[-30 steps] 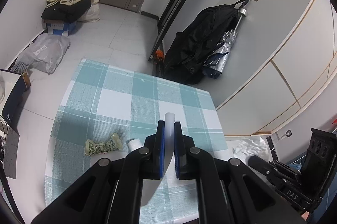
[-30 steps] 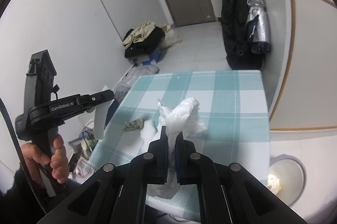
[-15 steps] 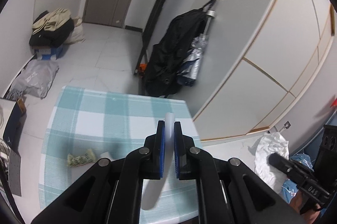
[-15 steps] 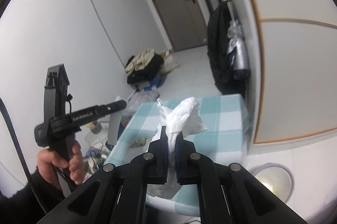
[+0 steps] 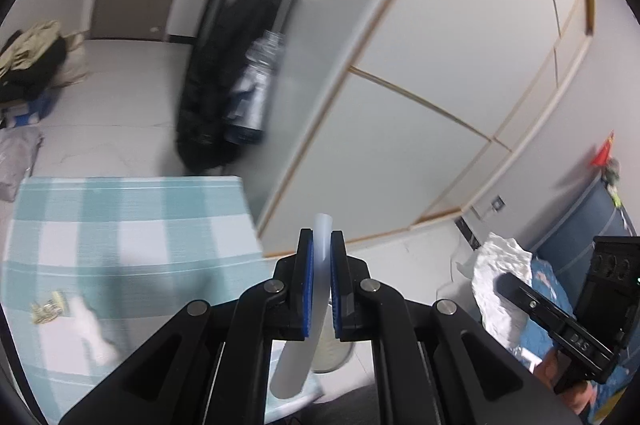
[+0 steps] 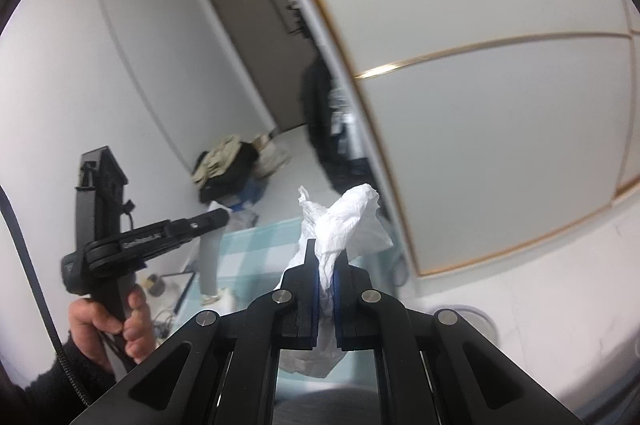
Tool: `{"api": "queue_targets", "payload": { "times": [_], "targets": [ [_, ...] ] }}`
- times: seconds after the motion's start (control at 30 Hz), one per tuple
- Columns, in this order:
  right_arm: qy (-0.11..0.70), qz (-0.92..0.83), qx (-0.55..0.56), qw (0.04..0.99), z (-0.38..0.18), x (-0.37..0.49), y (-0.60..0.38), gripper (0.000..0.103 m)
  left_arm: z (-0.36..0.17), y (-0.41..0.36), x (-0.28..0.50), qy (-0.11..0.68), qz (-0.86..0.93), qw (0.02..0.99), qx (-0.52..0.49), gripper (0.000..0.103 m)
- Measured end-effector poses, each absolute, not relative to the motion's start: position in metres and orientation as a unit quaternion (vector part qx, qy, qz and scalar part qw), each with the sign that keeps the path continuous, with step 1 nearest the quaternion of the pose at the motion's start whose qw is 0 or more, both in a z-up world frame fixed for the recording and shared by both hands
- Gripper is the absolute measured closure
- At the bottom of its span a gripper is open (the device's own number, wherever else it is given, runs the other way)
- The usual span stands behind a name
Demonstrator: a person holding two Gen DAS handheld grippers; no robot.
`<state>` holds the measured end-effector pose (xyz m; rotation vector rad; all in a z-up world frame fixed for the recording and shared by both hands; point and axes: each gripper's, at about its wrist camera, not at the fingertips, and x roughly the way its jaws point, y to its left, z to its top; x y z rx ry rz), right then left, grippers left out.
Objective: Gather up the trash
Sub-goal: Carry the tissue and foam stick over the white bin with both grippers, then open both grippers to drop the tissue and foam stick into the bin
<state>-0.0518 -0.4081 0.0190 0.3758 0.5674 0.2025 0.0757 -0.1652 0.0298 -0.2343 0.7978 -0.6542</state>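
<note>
The crumpled white tissue [image 6: 344, 221] sits pinched in your right gripper [image 6: 327, 279], jaws nearly closed on it, its loose end fanning above the fingertips. Your left gripper [image 5: 321, 279] clamps a translucent white tube [image 5: 308, 321], jaws narrow. Beyond both grippers, on the checked tablecloth [image 5: 132, 225], lie a green wrapper [image 5: 48, 311] and a white scrap [image 5: 94, 333].

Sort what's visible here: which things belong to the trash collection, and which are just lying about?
Part of the job:
- left gripper, shut on the white tube
- right gripper, shut on the crumpled tissue
- green wrapper and white scrap on the checked tablecloth
- bin on the floor

Lying about:
- black bag
- clothes pile
- grey parcel
</note>
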Motion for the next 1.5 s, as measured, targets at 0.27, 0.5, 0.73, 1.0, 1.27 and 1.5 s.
{"api": "queue_targets", "payload": {
  "times": [0.27,0.5,0.73,1.0,1.27,1.5],
  "targets": [
    [0.299,0.043,0.211,0.93,-0.014,-0.058,-0.469,0.098,0.01,-0.232,0.08,0.42,-0.362,0.827,-0.09,0.1],
    [0.333,0.013,0.236,0.913,-0.058,-0.046,-0.503,0.098,-0.025,-0.28,0.093,0.467,-0.383,0.794,-0.07,0.1],
    [0.387,-0.002,0.27,0.882,-0.119,-0.017,-0.527,0.098,-0.074,-0.311,0.113,0.531,-0.381,0.754,-0.074,0.1],
    [0.446,0.005,0.297,0.845,-0.185,0.011,-0.538,0.098,-0.115,-0.342,0.127,0.576,-0.374,0.725,-0.058,0.1],
    [0.505,0.03,0.316,0.803,-0.248,0.041,-0.529,0.095,-0.149,-0.355,0.138,0.614,-0.365,0.698,-0.055,0.1],
    [0.545,0.043,0.325,0.772,-0.288,0.055,-0.517,0.095,-0.169,-0.361,0.145,0.633,-0.358,0.684,-0.046,0.1]
  ]
}}
